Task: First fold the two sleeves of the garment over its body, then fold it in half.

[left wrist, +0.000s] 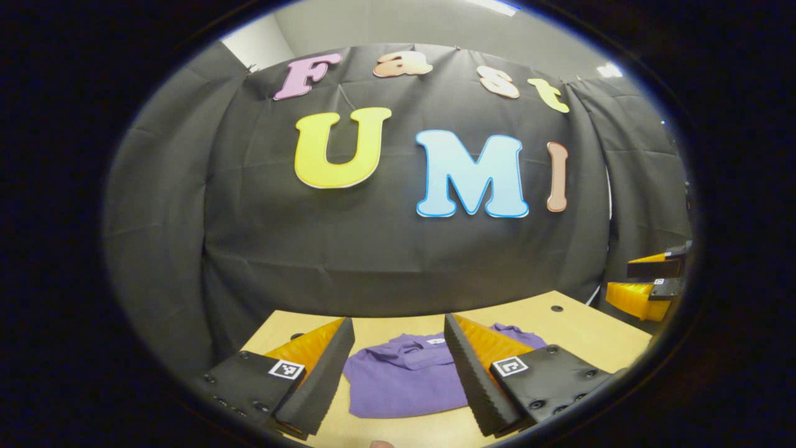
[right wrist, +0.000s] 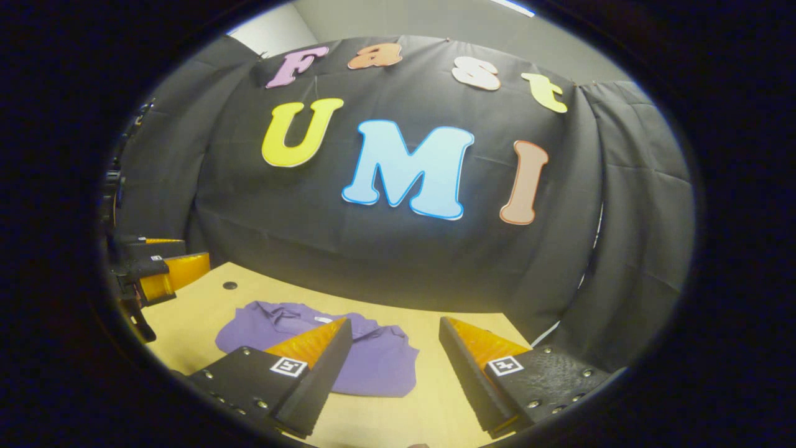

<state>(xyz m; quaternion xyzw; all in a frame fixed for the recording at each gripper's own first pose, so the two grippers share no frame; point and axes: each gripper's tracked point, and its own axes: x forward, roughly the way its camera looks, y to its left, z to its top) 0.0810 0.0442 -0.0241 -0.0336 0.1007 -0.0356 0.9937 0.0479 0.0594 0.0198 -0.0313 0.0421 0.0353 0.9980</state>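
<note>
Garment (left wrist: 398,379) first: purple, lies flat on the wooden table (left wrist: 584,330), collar and neck label turned toward the booth's black cloth wall. Sits as a compact, roughly squared bundle with no sleeve spread out to either side, so probably has both sleeves already laid over the body; cannot tell from these angles whether the halving fold is done too, though the visible collar and the short near hem hint at a shape already shortened. Left gripper (left wrist: 398,321): held above the table and aimed down at the cloth, jaws spread wide, nothing between them, touching nothing. Right gripper (right wrist: 395,322): likewise raised, jaws wide and empty, with the garment off toward its left finger and bare tabletop under the gap. Shows each tool small at the edge of the other's view, well apart, both clear of the fabric. Reads as a pause between folds or a hover after the last one. If the halving remains, calls for lowering both tools to the near hem, one at each corner, pinching through all layers, then lifting and carrying the edge evenly toward the collar so the tucked sleeves do not slide out.
</note>
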